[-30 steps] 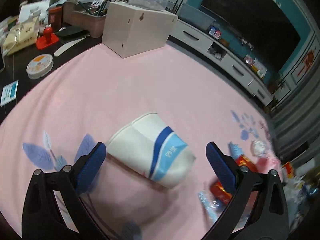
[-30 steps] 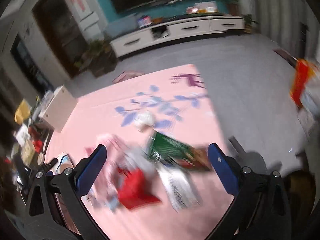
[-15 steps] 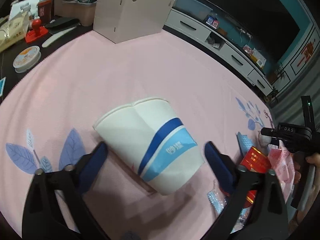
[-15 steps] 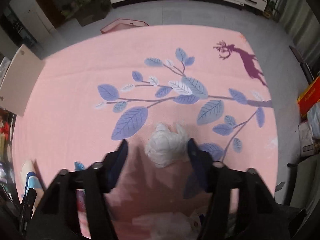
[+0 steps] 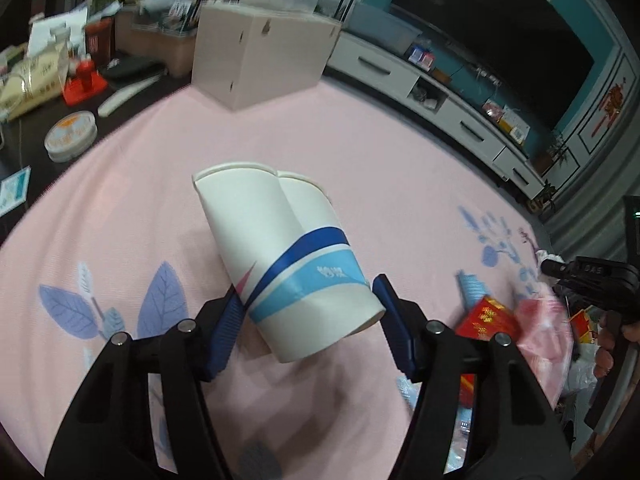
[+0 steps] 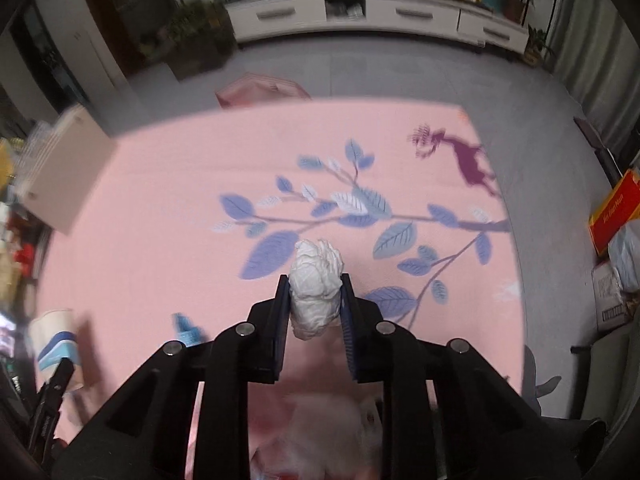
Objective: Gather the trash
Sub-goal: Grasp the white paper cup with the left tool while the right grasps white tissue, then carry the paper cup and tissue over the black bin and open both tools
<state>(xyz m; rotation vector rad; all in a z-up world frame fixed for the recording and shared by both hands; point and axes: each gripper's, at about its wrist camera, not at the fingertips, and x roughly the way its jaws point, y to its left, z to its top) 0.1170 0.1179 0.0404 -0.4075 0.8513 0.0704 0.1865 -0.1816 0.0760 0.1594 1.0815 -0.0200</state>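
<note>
Because both hands gather litter at once, each tool takes its own piece; the left gripper (image 5: 306, 314) has just been closing, its jaws now pinching the base of the dented paper cup (image 5: 286, 256) lying on the pink mat (image 5: 360, 152); the right gripper (image 6: 314, 302), likewise just narrowed, clamps the crumpled tissue (image 6: 316, 280) between its pads, other wrappers (image 5: 490, 318) waiting right of the cup
</note>
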